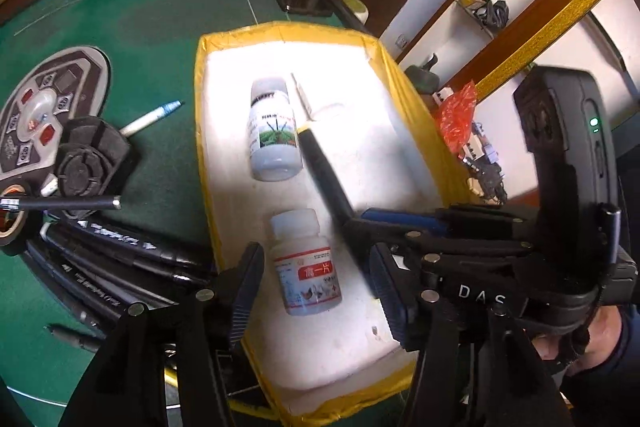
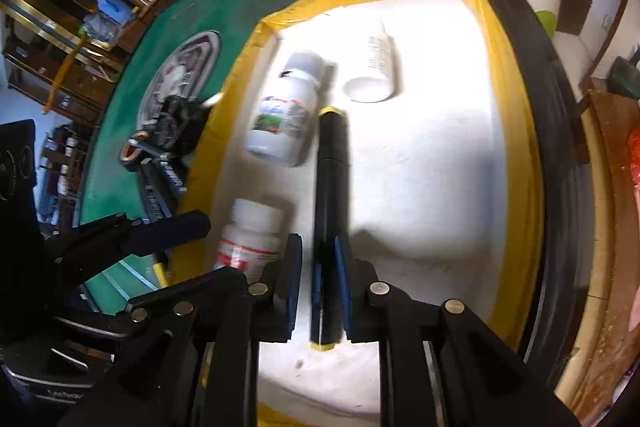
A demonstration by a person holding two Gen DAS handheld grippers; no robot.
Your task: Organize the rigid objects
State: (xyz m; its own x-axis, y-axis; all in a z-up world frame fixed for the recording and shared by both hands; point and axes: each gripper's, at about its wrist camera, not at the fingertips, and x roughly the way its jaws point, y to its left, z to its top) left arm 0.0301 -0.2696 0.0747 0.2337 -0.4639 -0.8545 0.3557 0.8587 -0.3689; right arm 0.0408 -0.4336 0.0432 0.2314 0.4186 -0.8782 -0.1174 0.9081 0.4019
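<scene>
Two white plastic bottles already lie inside the white foam tray with yellow taped rim (image 2: 486, 27): one with a red label (image 1: 306, 269) near the front, one with a green pictorial label (image 1: 274, 131) further in. A white tube (image 2: 374, 67) lies at the far end.

Item in hand: long black marker with yellow end caps (image 2: 330, 211). Right claw (image 2: 318, 291) is nearly closed, pads pinching the marker's rear portion; barrel points away along the tray, between the bottles and the tray's open half. Contact with the tray floor cannot be judged.

Left claw (image 1: 316, 291) stands about half open, straddling the red-label bottle without pressing it; nothing gripped.

Judged step: setting the marker down in the tray. To do it well, lower until the barrel lies flat, parallel to the tray's long side, clear of the green-label bottle just beside its tip. Open slowly so the round barrel does not roll.

Outside, on the green felt bench (image 1: 152, 27): a bundle of black pens (image 1: 120, 251), a white pen with blue cap (image 1: 154, 117), a tape roll (image 1: 12, 219).
</scene>
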